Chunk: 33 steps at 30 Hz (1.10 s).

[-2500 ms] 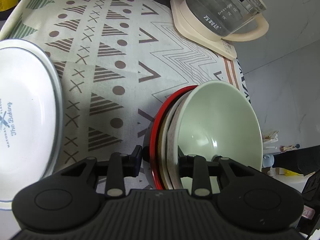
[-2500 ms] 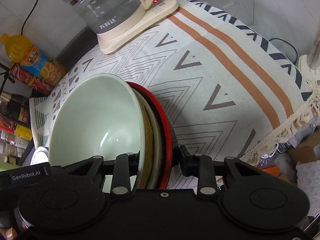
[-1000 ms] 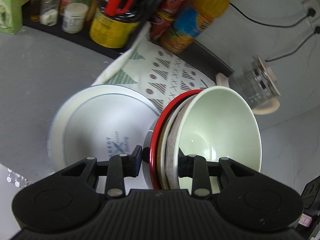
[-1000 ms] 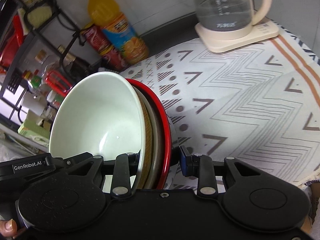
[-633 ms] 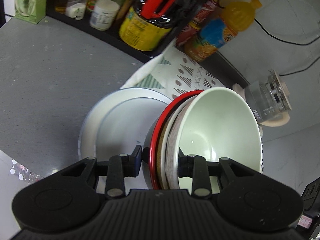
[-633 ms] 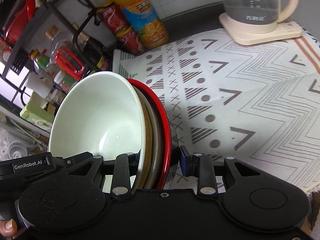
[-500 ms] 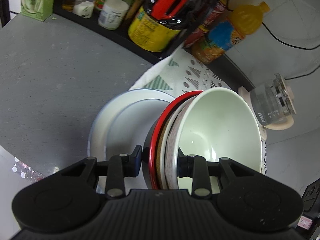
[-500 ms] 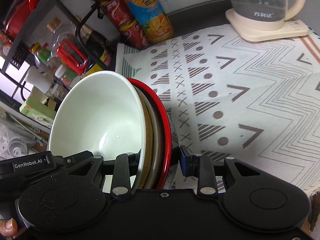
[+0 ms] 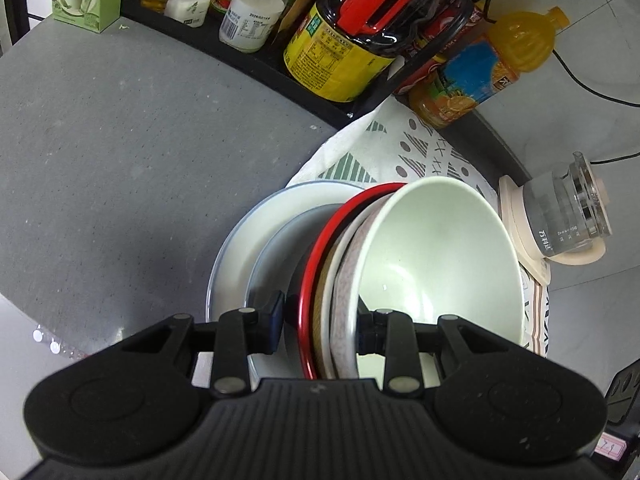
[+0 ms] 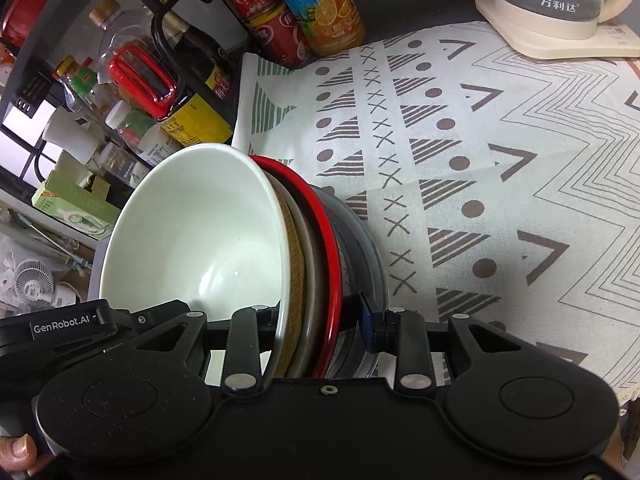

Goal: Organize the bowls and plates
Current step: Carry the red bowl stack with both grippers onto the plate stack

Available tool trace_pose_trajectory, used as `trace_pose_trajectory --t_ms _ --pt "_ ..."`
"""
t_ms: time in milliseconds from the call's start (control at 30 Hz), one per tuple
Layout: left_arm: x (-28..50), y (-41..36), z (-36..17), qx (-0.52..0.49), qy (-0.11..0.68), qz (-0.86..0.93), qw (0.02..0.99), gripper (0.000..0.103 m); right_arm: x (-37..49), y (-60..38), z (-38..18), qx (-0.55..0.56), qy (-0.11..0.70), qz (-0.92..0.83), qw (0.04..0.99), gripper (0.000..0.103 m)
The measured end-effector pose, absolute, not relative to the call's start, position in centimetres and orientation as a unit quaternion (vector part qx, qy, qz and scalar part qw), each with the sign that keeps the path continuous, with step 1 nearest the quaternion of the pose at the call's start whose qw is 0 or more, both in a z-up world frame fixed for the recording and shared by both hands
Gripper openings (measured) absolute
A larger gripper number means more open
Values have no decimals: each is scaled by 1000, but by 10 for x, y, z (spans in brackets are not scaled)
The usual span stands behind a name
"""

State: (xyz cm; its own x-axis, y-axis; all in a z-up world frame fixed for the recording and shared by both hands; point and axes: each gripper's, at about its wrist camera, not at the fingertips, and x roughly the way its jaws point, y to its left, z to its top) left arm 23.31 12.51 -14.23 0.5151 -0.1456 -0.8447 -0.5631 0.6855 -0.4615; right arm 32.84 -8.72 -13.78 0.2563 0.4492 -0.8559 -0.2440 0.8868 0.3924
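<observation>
Change since earlier: both views had swung from the patterned cloth toward the grey counter and shelf; the white plate, earlier off to the left, now lay directly under the carried stack.
Stack: a nested stack of bowls [image 9: 400,280], pale green bowl [image 10: 200,232] innermost, then a speckled and a tan one, with a red-rimmed bowl [image 9: 320,260] outermost, was held tilted on edge in the air.
Left gripper [image 9: 320,316]: clenched on the stack's rim, one finger on the red-rimmed bowl's outside, the other inside the pale green bowl.
Right gripper [image 10: 320,312]: clamped likewise across the opposite part of the rim.
White plate [image 9: 244,256]: lay flat, partly on the grey counter [image 9: 120,140], partly on the patterned cloth [image 10: 480,160]; whether the stack touched it could not be told.
Background: a glass kettle [image 9: 560,216] stood on the cloth's far edge, and an orange juice bottle [image 9: 480,64] by the bottle shelf [image 9: 280,8].
Person: a fingertip [image 10: 16,452] showed at the lower left of the right view.
</observation>
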Motion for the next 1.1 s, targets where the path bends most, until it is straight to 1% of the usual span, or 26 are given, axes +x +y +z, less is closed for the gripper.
trace_pose_trajectory --t_ms 133,200,267,300,400,433,467,533,600,700,733,767,800,867,933,967,1000,1100 --pt "238 126 -141 -363 479 131 789 31 331 -85 -140 94 572 219 785 31" --pt "240 125 -140 -351 479 125 795 31 331 -84 -141 94 573 221 784 35" --pt "239 126 -139 -354 477 125 794 32 330 -81 -141 85 572 226 784 37" --pt "240 126 -137 -351 478 124 795 35 329 -79 -140 81 568 225 787 38" --pt "241 123 -132 -334 478 120 803 36 326 -77 -131 67 551 221 802 38" --pt "241 122 -130 -331 478 117 805 40 325 -78 -129 71 549 219 804 39" --pt "241 121 -128 -329 477 114 807 43 324 -80 -126 76 547 217 805 41" --pt "240 120 -123 -324 470 111 813 46 321 -83 -121 78 539 208 813 50" --pt "238 118 -117 -319 465 109 819 53 316 -84 -115 68 528 196 824 62" --pt "236 116 -108 -301 463 110 827 75 308 -87 -105 44 509 171 843 71" --pt "236 115 -105 -293 461 109 831 78 305 -89 -102 41 503 165 847 74" --pt "236 113 -103 -284 459 107 835 80 303 -92 -99 42 497 161 851 80" --pt "235 112 -100 -275 459 105 838 81 300 -95 -95 45 491 158 855 85" --pt "235 109 -95 -265 460 102 841 81 294 -102 -90 52 479 152 863 89" --pt "232 106 -89 -259 454 94 847 83 289 -108 -85 58 474 142 867 91" --pt "230 104 -86 -255 451 91 851 86 287 -111 -83 61 473 139 868 95" --pt "229 102 -84 -251 449 91 852 86 284 -113 -81 63 470 138 869 99" --pt "227 96 -79 -238 451 93 855 86 274 -120 -74 63 460 135 875 101"
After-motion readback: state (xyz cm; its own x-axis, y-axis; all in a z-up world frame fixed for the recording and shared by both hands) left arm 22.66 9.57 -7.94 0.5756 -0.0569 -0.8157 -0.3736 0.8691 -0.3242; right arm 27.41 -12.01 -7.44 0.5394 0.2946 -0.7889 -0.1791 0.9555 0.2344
